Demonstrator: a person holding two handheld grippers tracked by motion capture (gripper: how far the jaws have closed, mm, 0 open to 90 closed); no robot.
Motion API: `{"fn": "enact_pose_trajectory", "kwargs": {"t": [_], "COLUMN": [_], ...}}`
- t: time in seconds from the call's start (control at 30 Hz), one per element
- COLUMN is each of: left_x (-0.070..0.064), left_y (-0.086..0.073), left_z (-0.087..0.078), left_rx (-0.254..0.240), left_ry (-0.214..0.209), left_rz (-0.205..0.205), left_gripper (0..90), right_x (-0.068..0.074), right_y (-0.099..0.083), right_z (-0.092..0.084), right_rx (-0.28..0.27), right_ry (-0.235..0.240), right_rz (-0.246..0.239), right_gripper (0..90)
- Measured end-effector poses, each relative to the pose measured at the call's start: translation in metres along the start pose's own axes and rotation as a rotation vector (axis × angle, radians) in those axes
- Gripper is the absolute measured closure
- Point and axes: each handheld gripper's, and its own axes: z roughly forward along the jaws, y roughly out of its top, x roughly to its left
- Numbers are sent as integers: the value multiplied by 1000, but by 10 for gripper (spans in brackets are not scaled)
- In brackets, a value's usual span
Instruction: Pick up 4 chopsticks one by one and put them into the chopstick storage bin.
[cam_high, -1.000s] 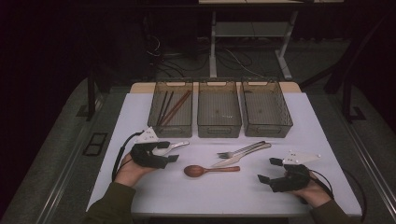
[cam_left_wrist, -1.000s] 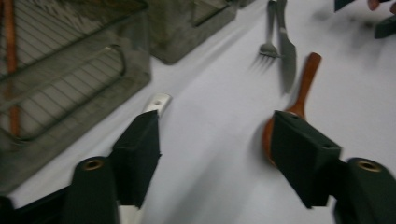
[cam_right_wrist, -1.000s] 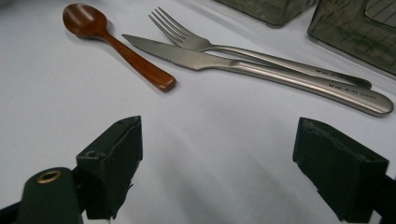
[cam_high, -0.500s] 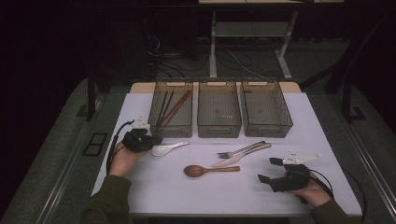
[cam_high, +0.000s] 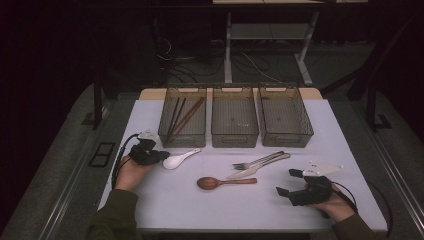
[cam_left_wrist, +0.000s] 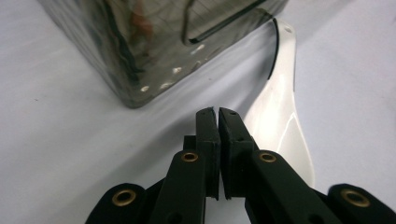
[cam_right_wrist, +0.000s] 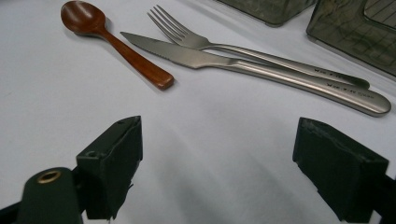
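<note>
**Left gripper** (cam_left_wrist: 218, 112): jaws together, pad against pad, having just been closing; nothing is between them. The tips sit low over the table just in front of the left bin's (cam_left_wrist: 140, 51) near corner. The spoon runs along the outer side of one jaw, very close. Whether it touches that jaw cannot be told.

**Spoon** (cam_left_wrist: 275, 112): white, glossy, soup-spoon form, probably ceramic or hard plastic.
- Place: flat on the table just in front of the left bin. Its handle end points toward the bin's front wall and its bowl lies nearer the gripper.
- Handling, as judged: light and rigid, with no give under the pads. The glazed surface looks slippery, and it may chip if dropped or knocked against the bin.
- Hold, as judged: across the flat handle, a little behind the bowl, where the sides run nearly parallel. The rounded bowl would likely squirt out of a pinch. The jaws must part again before any grip.

**Right gripper** (cam_right_wrist: 219, 135): jaws wide apart, empty, resting well to the right of the left bin.

**Other stock:**
- chopsticks (cam_high: 182, 116) inside the left bin
- wooden spoon (cam_high: 225, 182), fork (cam_high: 260, 160) and knife (cam_high: 257, 170) on the table, to the right of the left bin and in front of it
</note>
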Motion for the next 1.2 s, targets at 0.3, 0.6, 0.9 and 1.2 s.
{"fn": "enact_pose_trajectory", "kwargs": {"t": [0.3,0.6,0.9,1.2], "left_x": [-4,-9,-23,-30], "left_y": [-6,-4,-3,-3], "left_z": [-4,-14,1,3], "left_rx": [7,-81,-22,24], "left_ry": [28,13,-40,-14], "left_rz": [-9,-48,-58,6], "left_gripper": [817,605,390,403], "right_x": [0,0,0,0], "right_y": [0,0,0,0], "right_z": [-1,-1,-1,-1], "right_rx": [-4,-3,-3,1], "right_ry": [-3,-3,-1,-3], "right_rz": [1,-1,-3,-6], "right_gripper": [158,158,158,157]}}
